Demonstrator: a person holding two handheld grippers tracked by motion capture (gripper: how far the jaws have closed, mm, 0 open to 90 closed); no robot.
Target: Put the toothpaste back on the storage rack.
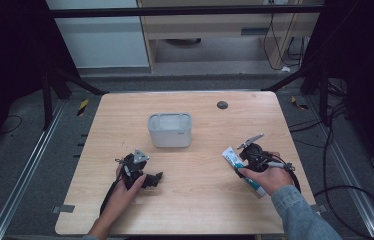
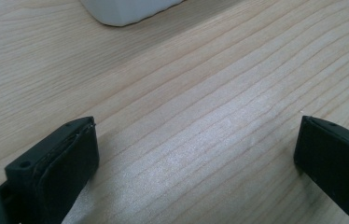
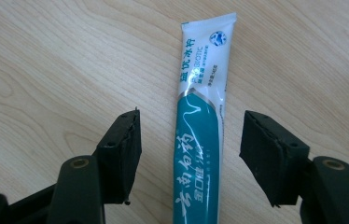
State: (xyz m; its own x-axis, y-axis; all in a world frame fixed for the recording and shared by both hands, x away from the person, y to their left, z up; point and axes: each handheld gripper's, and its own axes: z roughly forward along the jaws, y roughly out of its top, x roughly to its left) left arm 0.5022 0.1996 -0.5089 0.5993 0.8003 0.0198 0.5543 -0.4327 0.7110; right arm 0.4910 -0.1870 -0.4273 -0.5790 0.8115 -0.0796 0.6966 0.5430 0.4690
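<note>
Right gripper [image 1: 247, 159] is held over the right part of the table [image 1: 195, 210], straddling a toothpaste tube [image 1: 242, 171]. Its jaws are seen apart in the right gripper view, one on each side of the tube [image 3: 198, 154], with bare wood showing between each pad and the tube, so nothing is gripped. Whether the pads are resting on the wood cannot be told. Tube is laid flat on the table, white at its flat crimped end and teal along the rest of the body, with printed lettering. In the high view the crimped end is pointed up-left, toward the table centre, and the other end is hidden under the person's right hand [image 1: 267, 177].

Left gripper [image 1: 156, 178] is held low at the front left of the table, well apart from the tube. Its jaws are seen wide apart in the left gripper view, with only bare wood grain between them; nothing is held. A grey plate is carried on top of it.

White container [image 1: 170, 130] is stood upright near the table centre, well apart from both grippers; its lower edge [image 2: 126, 11] is seen at the top of the left gripper view. A small dark round mark [image 1: 222, 105] is seen on the far side of the table.
</note>
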